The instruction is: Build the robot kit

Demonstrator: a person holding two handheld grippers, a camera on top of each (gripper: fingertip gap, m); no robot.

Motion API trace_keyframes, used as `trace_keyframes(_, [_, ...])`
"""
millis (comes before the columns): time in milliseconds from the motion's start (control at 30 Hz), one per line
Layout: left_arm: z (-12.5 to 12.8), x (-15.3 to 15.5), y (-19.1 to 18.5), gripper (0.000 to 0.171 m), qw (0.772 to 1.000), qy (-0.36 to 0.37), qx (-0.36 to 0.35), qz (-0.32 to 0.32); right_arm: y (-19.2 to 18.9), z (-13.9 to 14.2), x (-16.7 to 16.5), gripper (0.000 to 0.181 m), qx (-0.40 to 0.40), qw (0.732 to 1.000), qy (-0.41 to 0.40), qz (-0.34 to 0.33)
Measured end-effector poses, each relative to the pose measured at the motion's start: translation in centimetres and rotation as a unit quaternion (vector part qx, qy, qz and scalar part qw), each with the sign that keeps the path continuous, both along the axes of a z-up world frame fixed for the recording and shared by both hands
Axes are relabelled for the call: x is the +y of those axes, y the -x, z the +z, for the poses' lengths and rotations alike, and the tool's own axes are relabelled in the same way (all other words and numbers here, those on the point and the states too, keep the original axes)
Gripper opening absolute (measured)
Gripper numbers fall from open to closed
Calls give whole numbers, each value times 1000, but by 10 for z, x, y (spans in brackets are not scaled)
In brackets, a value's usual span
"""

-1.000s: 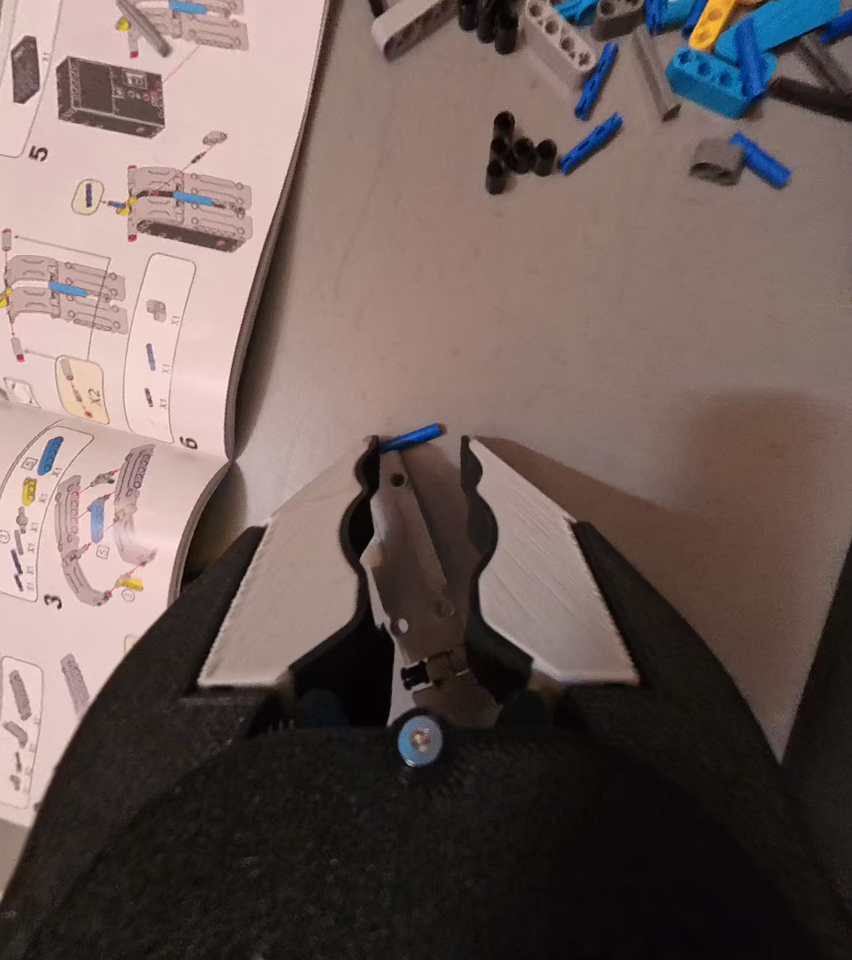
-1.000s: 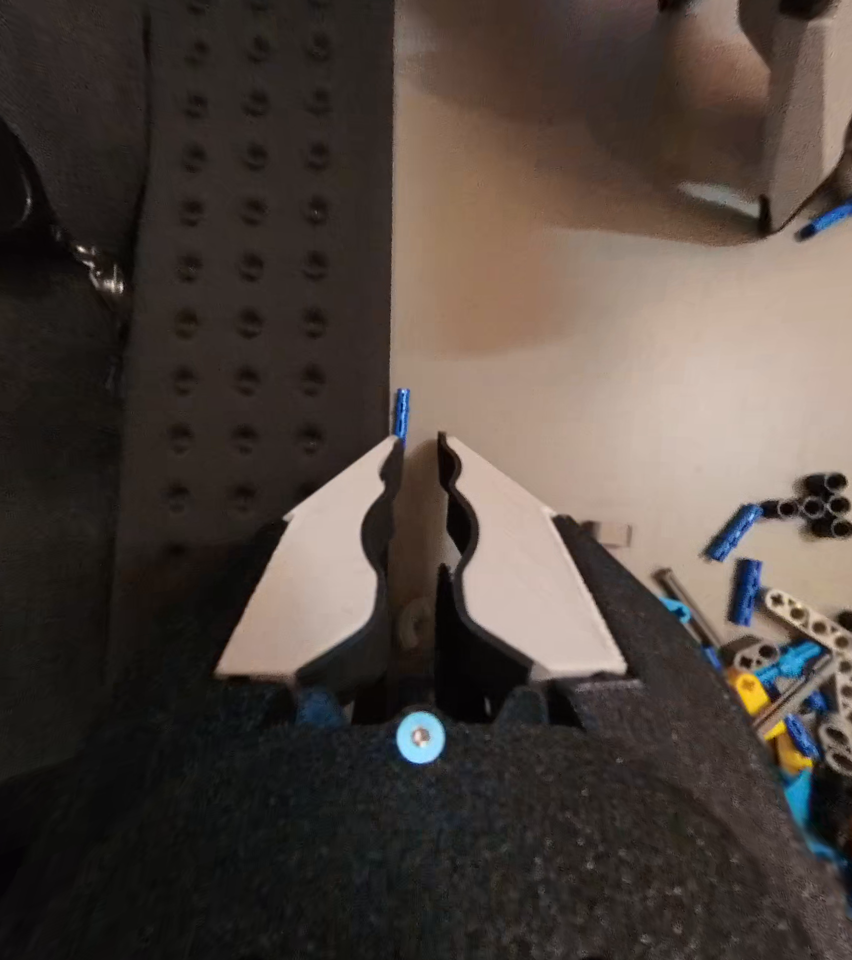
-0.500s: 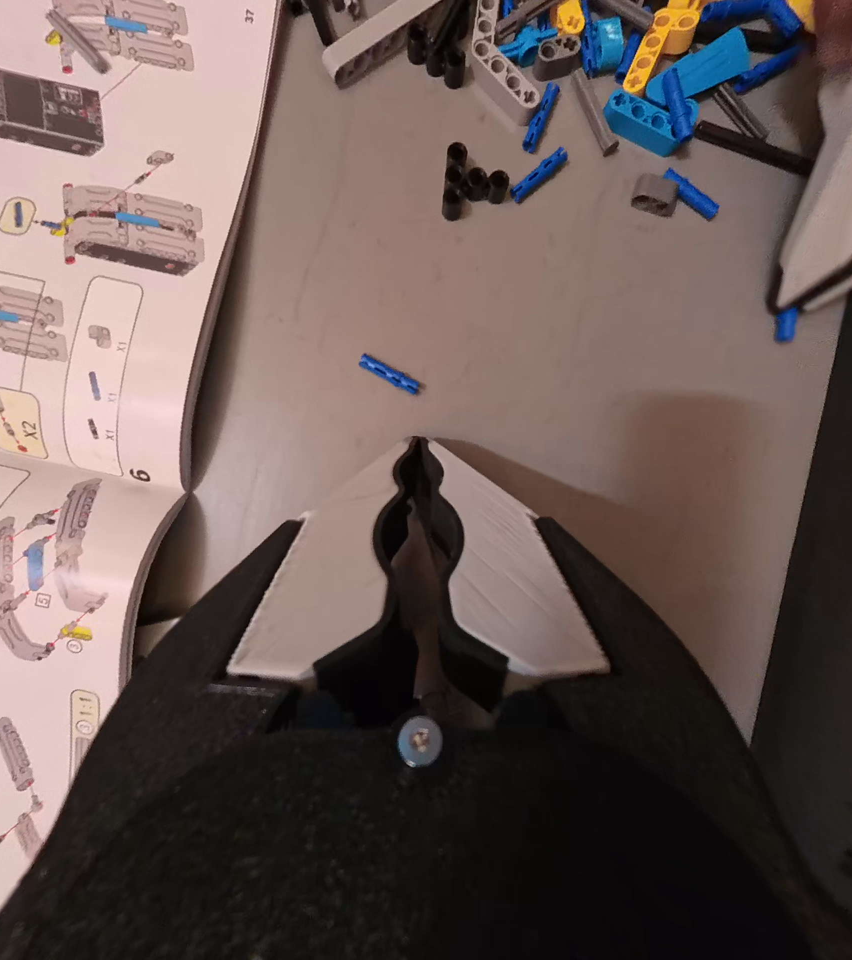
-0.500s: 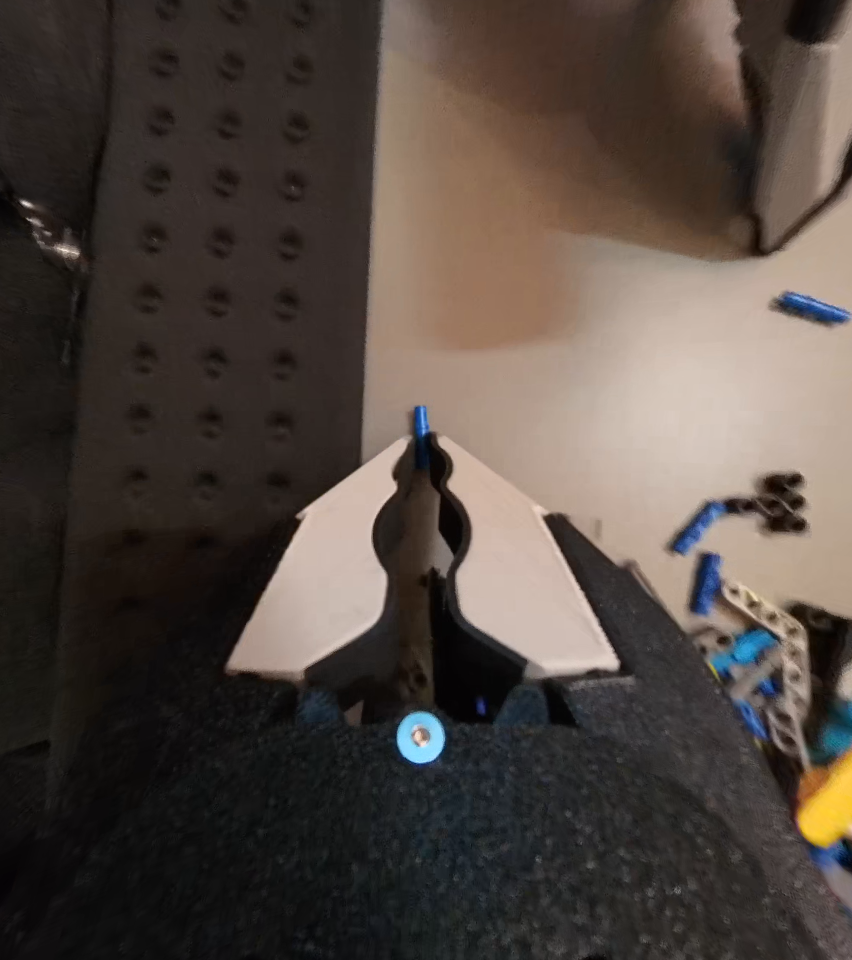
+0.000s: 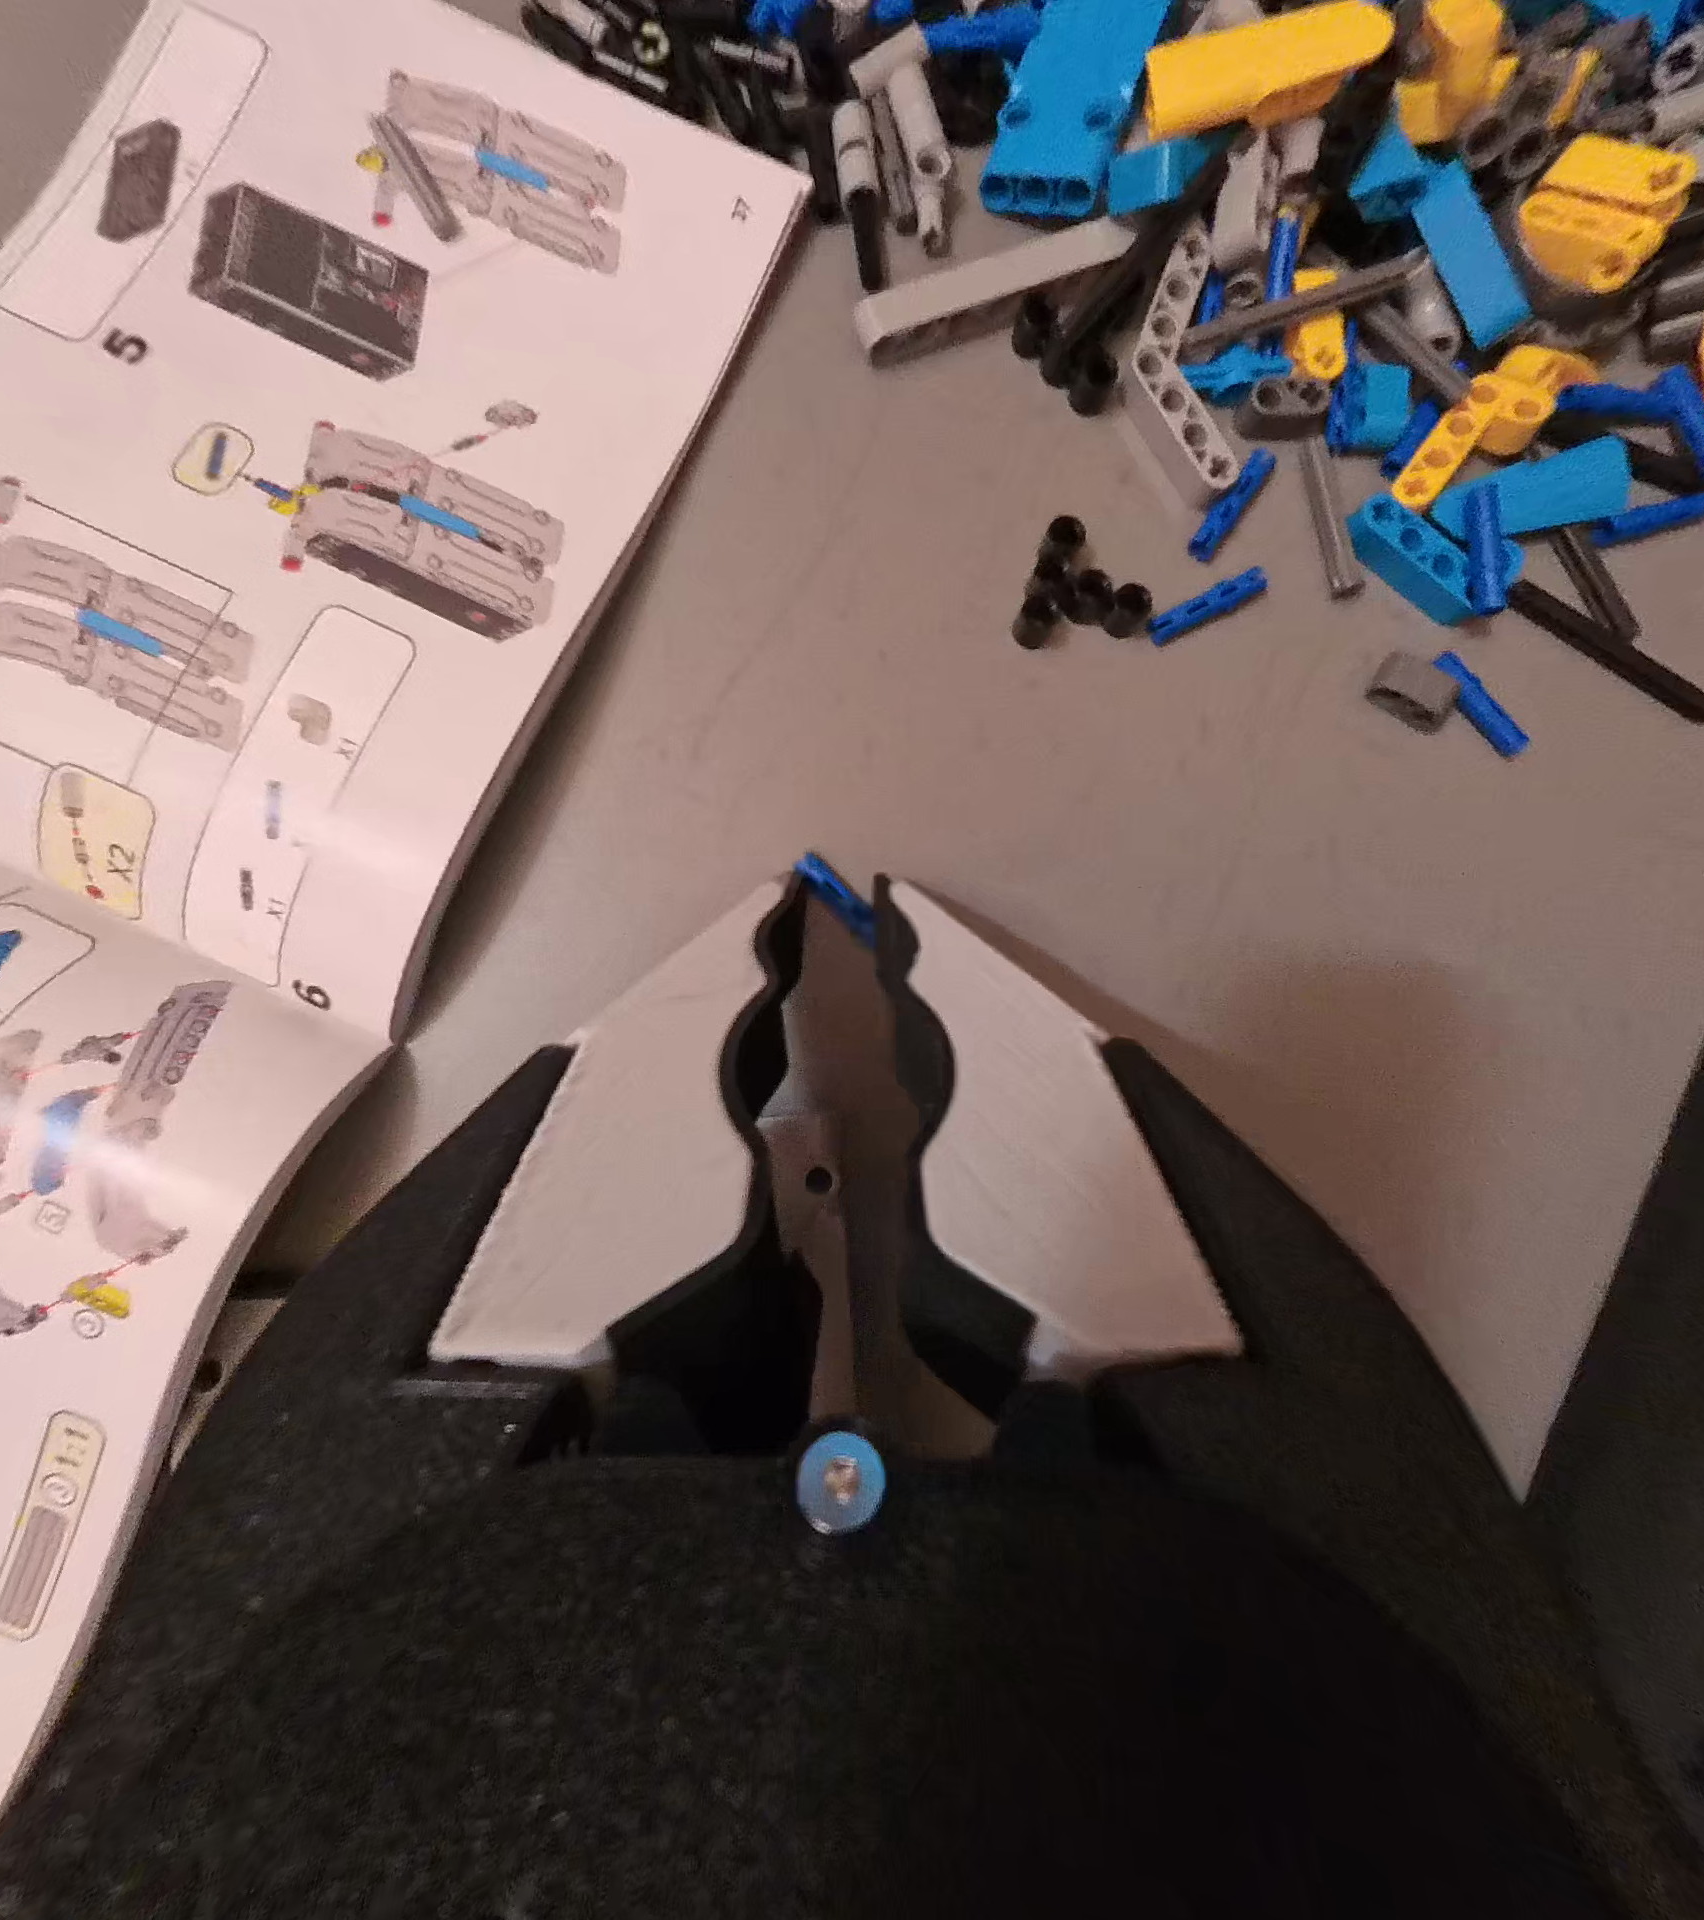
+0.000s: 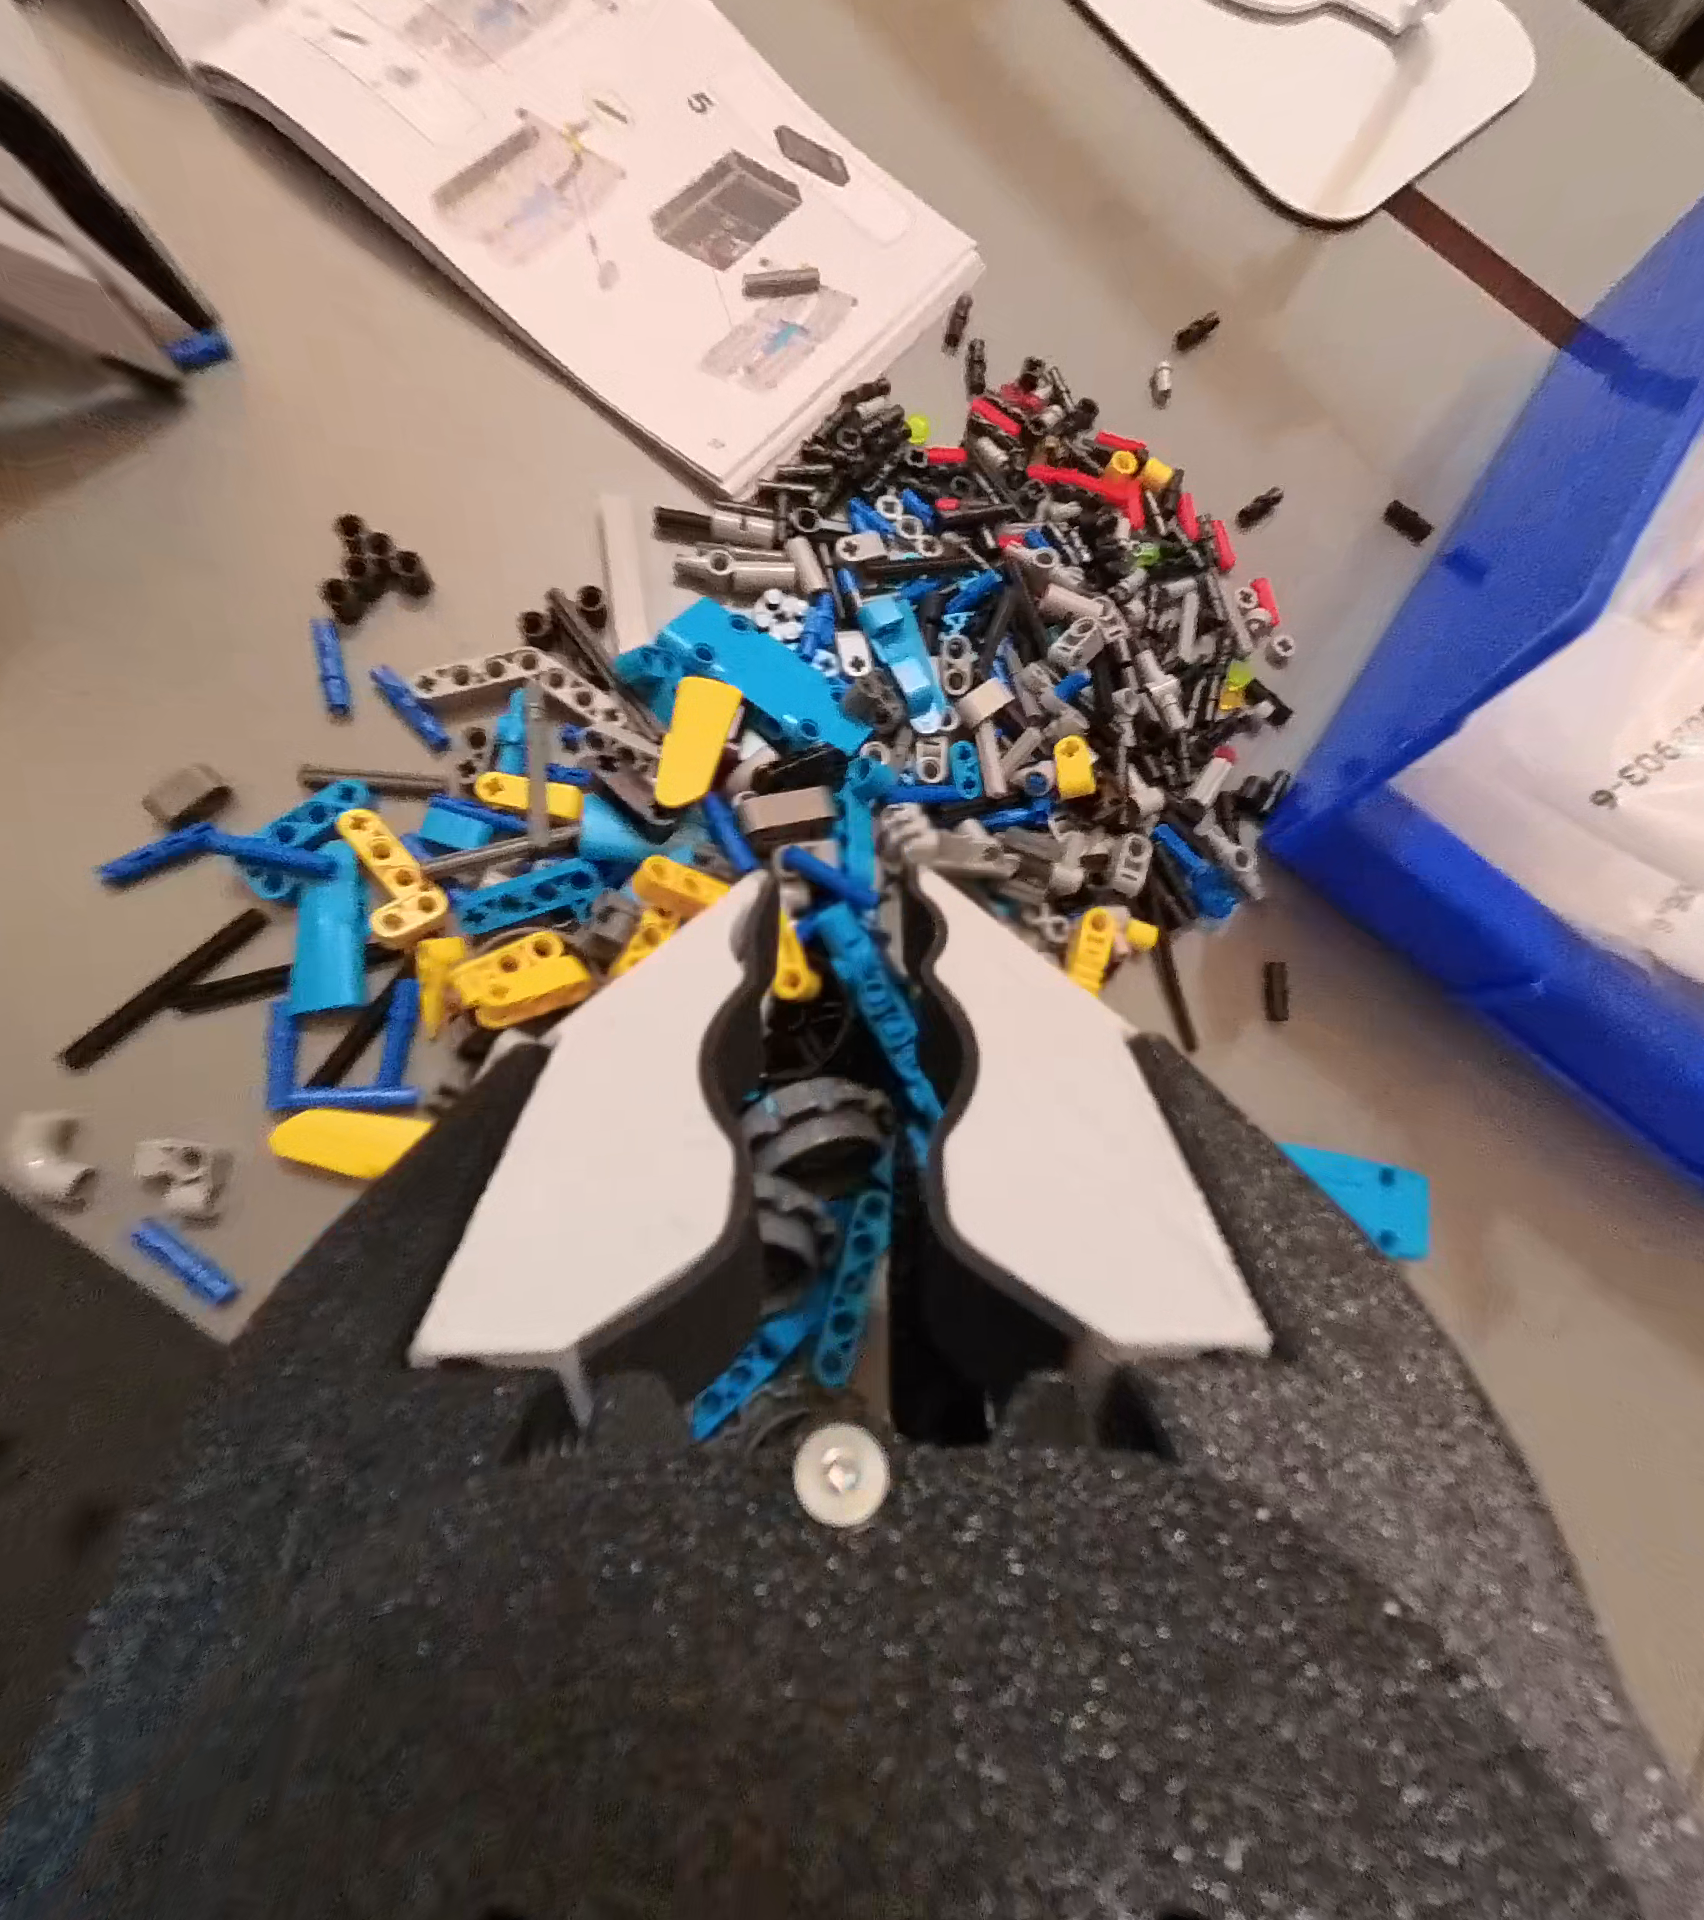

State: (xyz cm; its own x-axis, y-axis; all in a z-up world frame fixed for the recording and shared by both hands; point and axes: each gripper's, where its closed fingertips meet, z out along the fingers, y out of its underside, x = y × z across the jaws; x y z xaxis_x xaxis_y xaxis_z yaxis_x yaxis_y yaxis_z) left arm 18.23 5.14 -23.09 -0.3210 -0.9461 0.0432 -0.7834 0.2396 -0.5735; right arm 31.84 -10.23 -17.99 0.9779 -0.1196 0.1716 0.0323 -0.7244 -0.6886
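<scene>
Our left gripper [image 5: 832,894] pinches a small blue pin [image 5: 835,902] at frame centre, beside the booklet [image 5: 328,540]. Our right gripper [image 6: 843,894], fingers narrowly parted and empty, hovers over the parts pile [image 6: 827,707].

Hobby table [image 5: 931,790], brick parts [image 6: 931,665], instruction booklet [image 5: 204,520]

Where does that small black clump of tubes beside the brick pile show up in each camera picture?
Left wrist view: the black clump sits right of centre near the top, up and right of the blue pin pinched in the fingers.
Right wrist view: upper left, just left of the brick pile.
Shared landmark: the open instruction booklet.
</scene>
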Motion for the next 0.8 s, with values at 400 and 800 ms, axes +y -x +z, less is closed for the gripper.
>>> trace_keyframes(400, [53, -82, -46, 3, 987, 27, -98, -125, 137, -38, -53, 14, 166, 936, 109, 292])
trace_keyframes(800, [28, -139, -109, 5, 975, 6, -109, -194, 112, -52, -43, 5, 56, 949, 127, 281])
